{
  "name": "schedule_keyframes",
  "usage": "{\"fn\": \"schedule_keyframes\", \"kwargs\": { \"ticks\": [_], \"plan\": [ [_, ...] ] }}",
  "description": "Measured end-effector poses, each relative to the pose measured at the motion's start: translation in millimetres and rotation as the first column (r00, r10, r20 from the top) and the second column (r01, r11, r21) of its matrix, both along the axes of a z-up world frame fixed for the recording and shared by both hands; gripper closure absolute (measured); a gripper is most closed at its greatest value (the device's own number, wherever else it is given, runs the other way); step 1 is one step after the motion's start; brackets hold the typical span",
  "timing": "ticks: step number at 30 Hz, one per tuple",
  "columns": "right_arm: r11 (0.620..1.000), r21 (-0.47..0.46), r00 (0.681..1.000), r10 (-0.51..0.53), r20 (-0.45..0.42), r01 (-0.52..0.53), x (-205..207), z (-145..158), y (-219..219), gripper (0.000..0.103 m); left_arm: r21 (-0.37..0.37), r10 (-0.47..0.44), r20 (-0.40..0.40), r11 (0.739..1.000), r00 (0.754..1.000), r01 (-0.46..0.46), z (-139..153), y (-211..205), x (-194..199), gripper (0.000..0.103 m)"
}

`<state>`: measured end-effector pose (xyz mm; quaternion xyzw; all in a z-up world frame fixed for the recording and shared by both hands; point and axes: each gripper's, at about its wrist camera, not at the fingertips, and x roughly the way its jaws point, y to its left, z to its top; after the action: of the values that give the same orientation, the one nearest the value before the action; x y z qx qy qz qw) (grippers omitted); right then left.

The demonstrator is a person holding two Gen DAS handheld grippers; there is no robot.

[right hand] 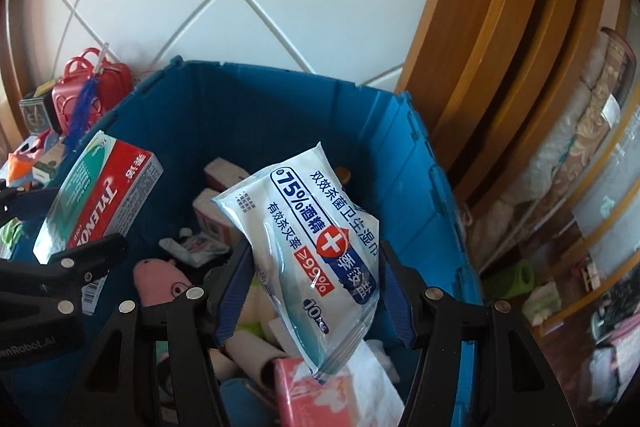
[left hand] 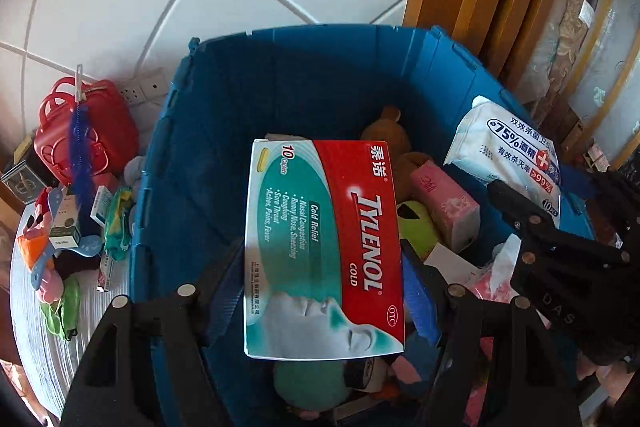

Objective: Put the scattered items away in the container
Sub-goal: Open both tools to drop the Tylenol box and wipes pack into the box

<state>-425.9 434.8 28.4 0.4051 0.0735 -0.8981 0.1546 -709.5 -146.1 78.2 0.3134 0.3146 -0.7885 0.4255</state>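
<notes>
Left wrist view: left gripper [left hand: 320, 291] fingers clenching red-and-teal Tylenol carton [left hand: 320, 247] above blue plastic bin [left hand: 168, 163] | right gripper [right hand: 312, 291] gripping white-and-blue alcohol-wipes pack [right hand: 312, 247] over bin

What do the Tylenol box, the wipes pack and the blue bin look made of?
Tylenol box: printed cardboard, probably glossy, with crisp folded edges and flat faces. Wipes pack: soft plastic film, with wrinkles, sheen and a see-through sealed end. Blue bin: rigid moulded plastic, with ribbed walls and a dull finish.
</notes>
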Motion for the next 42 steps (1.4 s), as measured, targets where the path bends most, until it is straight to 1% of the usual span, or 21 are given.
{"fn": "schedule_keyframes", "kwargs": {
  "ticks": [3,5,7,10,12,14,18,22,25,28,29,31,32,36,38,41,42],
  "plan": [
    [1.000,0.025,0.997,0.010,0.076,-0.012,-15.5,-22.8,-2.3,0.043,0.053,0.004,0.037,0.999,0.999,-0.005,-17.8,-11.0,-15.1,0.032],
    [0.999,0.024,0.991,0.022,0.133,-0.025,-24.1,-38.3,-2.9,0.043,0.078,0.003,0.082,0.997,0.997,-0.009,-29.2,-15.1,-25.9,0.032],
    [0.999,0.024,0.982,0.037,0.185,-0.042,-29.2,-53.6,-4.7,0.043,0.101,-0.013,0.111,0.995,0.994,0.001,-40.3,-17.8,-35.8,0.032],
    [0.995,0.081,0.971,0.043,0.235,-0.064,-33.5,-76.6,-10.6,0.043,0.157,-0.030,0.137,0.988,0.990,0.008,-61.0,-24.4,-42.6,0.032],
    [0.993,0.092,0.963,0.049,0.267,-0.076,-35.4,-89.6,-11.5,0.043,0.200,-0.042,0.197,0.980,0.979,0.002,-79.0,-27.7,-47.8,0.032],
    [0.993,0.087,0.955,0.051,0.291,-0.080,-35.9,-98.5,-10.0,0.043,0.242,-0.059,0.233,0.970,0.971,0.001,-92.3,-28.2,-52.8,0.032],
    [0.990,0.115,0.947,0.036,0.319,-0.077,-37.0,-116.4,-5.6,0.040,0.304,-0.088,0.237,0.953,0.968,0.013,-108.9,-26.5,-58.7,0.032],
    [0.985,0.140,0.947,0.049,0.318,-0.098,-43.8,-123.7,-11.8,0.039,0.349,-0.081,0.255,0.937,0.963,-0.014,-122.4,-28.1,-58.6,0.032],
    [0.981,0.161,0.947,0.055,0.317,-0.111,-45.4,-128.8,-15.4,0.036,0.348,-0.070,0.266,0.937,0.962,-0.028,-125.2,-26.0,-58.0,0.031],
    [0.981,0.161,0.946,0.050,0.320,-0.107,-47.8,-131.2,-14.9,0.033,0.339,-0.062,0.266,0.940,0.962,-0.033,-125.3,-25.6,-56.9,0.031],
    [0.982,0.157,0.946,0.049,0.321,-0.104,-48.3,-131.3,-14.1,0.031,0.338,-0.056,0.266,0.940,0.962,-0.039,-125.6,-26.0,-56.2,0.030],
    [0.983,0.154,0.945,0.044,0.323,-0.099,-49.3,-132.3,-13.1,0.027,0.338,-0.048,0.273,0.940,0.961,-0.049,-126.9,-27.1,-55.0,0.025],
    [0.983,0.154,0.944,0.042,0.326,-0.097,-49.6,-133.0,-12.7,0.025,0.337,-0.041,0.276,0.940,0.960,-0.057,-127.1,-27.6,-54.6,0.025],
    [0.986,0.143,0.930,0.027,0.366,-0.085,-52.8,-139.3,-9.5,0.022,0.333,-0.035,0.275,0.941,0.961,-0.061,-125.9,-27.7,-54.5,0.024],
    [0.988,0.126,0.926,0.031,0.376,-0.084,-53.2,-138.6,-8.8,0.018,0.330,-0.032,0.277,0.942,0.960,-0.064,-124.3,-27.6,-54.3,0.024],
    [0.989,0.115,0.931,0.040,0.362,-0.088,-51.8,-132.7,-10.0,0.009,0.316,-0.006,0.273,0.945,0.962,-0.084,-119.6,-28.2,-51.8,0.024],
    [0.989,0.119,0.933,0.041,0.357,-0.089,-51.1,-129.8,-10.4,0.008,0.310,0.000,0.267,0.947,0.964,-0.086,-116.3,-28.6,-50.3,0.024]
  ]
}}
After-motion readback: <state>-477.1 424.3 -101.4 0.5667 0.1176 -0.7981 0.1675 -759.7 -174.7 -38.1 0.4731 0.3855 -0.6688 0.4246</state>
